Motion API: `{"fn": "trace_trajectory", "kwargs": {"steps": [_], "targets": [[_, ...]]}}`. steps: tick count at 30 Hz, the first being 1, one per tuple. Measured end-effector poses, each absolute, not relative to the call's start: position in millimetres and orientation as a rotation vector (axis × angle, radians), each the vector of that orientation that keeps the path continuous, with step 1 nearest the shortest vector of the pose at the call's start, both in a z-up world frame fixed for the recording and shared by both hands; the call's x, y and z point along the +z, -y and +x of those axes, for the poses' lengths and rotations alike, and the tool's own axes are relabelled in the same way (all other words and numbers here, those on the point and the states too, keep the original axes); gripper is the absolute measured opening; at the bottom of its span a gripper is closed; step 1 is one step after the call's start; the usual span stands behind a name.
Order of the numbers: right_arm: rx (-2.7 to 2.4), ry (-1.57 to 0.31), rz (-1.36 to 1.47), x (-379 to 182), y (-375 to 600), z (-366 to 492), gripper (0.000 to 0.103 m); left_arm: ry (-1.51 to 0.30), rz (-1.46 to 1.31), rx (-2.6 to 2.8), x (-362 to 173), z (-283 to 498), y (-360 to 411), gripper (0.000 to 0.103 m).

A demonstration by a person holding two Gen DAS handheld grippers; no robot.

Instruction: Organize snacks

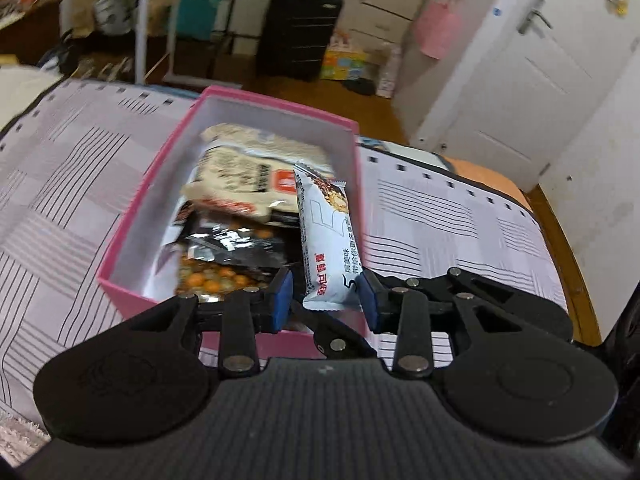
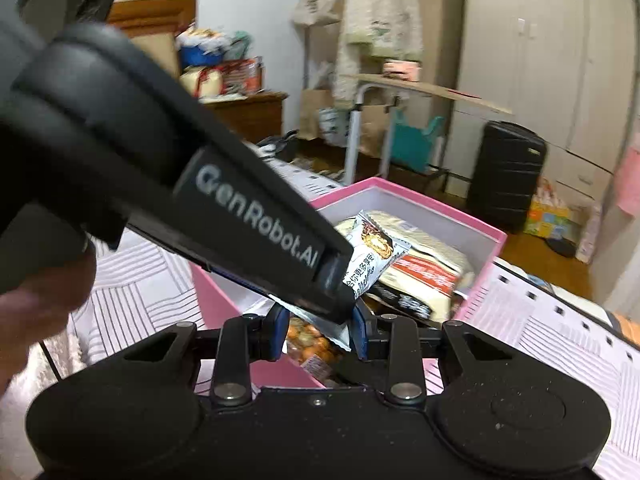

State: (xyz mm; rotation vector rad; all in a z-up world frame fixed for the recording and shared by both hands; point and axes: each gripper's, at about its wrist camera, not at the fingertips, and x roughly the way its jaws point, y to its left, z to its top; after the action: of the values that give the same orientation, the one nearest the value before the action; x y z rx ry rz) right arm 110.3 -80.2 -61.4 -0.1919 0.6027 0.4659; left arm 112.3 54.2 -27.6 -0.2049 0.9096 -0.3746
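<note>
Two grippers, one pink box (image 1: 128,248), and a pretty lived-in bedroom around them. That box sits on a bed covered with a lilac sheet (image 1: 60,184) printed in blocks of dark lines. Beyond it there's wooden floor, a black suitcase (image 1: 298,28), a white door (image 1: 532,92) and a folding table (image 2: 420,88) with bags stuffed under it.

Inside the box: a big cream snack bag (image 1: 240,176), a dark pack of orange coated nuts (image 1: 224,264), and a white snack bar (image 1: 328,240) with brown cereal art and Chinese text, standing on end by the right wall. The left gripper (image 1: 326,298) has its jaws spread wide either side of the bar's lower end, with a gap on the left. The right gripper (image 2: 318,330) hangs over the box's near edge, jaws apart, nothing in them.
</note>
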Motion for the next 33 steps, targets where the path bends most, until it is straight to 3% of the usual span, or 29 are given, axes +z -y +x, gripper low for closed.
{"fn": "trace_trajectory", "kwargs": {"steps": [5,7,9,10,18,33], "targets": [[0.525,-0.659,-0.168,-65,71,125,0.040,-0.950,-0.272,-0.338,-45,127,-79,0.035],[0.496,-0.667,-0.156,-64,71,125,0.051,-0.962,-0.294,-0.323,-53,133,-84,0.040],[0.464,-0.684,-0.130,-67,77,129,0.058,-0.977,-0.322,-0.306,-62,140,-87,0.060],[0.465,-0.689,-0.117,-67,75,130,0.058,-0.986,-0.338,-0.303,-67,143,-89,0.062],[0.419,-0.646,-0.097,-54,91,97,0.060,-0.982,-0.305,-0.281,-66,140,-86,0.062],[0.185,-0.603,-0.008,11,156,21,0.070,-0.823,-0.063,-0.315,7,60,-62,0.062]]}}
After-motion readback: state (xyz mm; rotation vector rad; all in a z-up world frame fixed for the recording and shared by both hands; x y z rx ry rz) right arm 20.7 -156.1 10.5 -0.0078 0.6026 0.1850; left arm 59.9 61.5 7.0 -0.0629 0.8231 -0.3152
